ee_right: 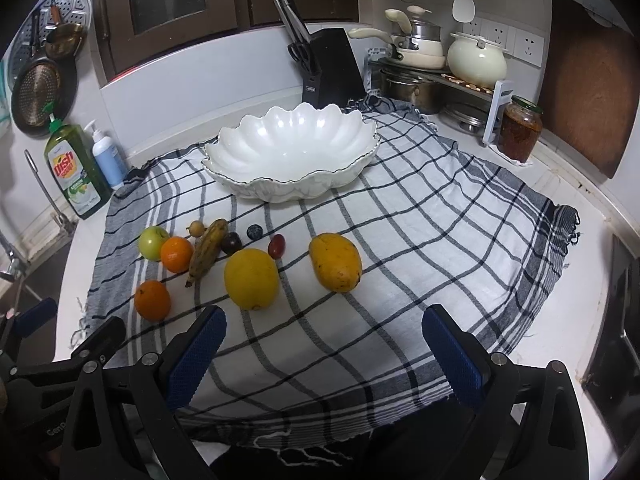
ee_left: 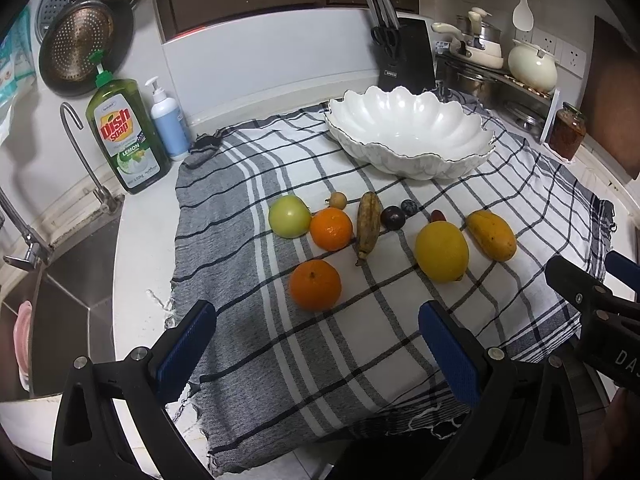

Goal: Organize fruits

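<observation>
Now you are at the start: your left claw (ee_left: pixel 316 354) and right claw (ee_right: pixel 324 350) both hang spread apart and empty. Nearest lies an orange (ee_left: pixel 315 285); pick it first, then carry it to the empty white bowl (ee_left: pixel 408 132) behind.

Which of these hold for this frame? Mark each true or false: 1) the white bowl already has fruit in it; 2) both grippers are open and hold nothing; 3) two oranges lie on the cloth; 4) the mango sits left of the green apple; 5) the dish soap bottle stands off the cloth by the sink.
1) False. The white bowl is empty; all fruit lies on the checked cloth.
2) True. The left gripper and right gripper are open and hold nothing.
3) True. One orange, another orange.
4) False. The mango lies far right of the green apple.
5) True. The dish soap bottle stands on bare counter.
</observation>
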{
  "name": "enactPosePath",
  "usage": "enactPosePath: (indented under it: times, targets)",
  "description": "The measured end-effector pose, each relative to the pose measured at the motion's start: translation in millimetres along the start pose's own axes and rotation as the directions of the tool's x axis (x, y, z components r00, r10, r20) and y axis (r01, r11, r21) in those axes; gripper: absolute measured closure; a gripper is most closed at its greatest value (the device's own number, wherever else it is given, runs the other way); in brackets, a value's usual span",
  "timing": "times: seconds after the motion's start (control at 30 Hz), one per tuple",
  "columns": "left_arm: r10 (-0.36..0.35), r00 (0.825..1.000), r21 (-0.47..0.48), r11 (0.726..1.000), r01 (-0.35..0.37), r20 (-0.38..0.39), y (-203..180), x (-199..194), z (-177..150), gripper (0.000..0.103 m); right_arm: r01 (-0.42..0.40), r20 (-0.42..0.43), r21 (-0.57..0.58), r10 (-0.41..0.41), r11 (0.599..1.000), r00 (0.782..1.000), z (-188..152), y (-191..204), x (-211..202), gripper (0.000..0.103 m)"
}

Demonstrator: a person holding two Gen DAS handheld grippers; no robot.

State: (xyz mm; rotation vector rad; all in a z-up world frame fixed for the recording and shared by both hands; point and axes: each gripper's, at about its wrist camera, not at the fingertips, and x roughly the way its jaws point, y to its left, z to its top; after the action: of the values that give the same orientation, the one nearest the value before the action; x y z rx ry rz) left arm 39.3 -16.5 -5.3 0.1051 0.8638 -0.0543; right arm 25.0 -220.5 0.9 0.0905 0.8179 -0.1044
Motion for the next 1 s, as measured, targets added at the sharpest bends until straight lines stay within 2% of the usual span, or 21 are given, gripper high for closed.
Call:
enactPosePath:
  times: [1.0]
  targets:
    - [-0.011, 1.0, -0.012, 1.0, 0.01, -0.016, 2.2, 6.1, -3.9, 0.0, 0.001, -0.015, -0.003, -0.001, 1.0, 1.0, 0.0, 0.4, 3.8, 0.003]
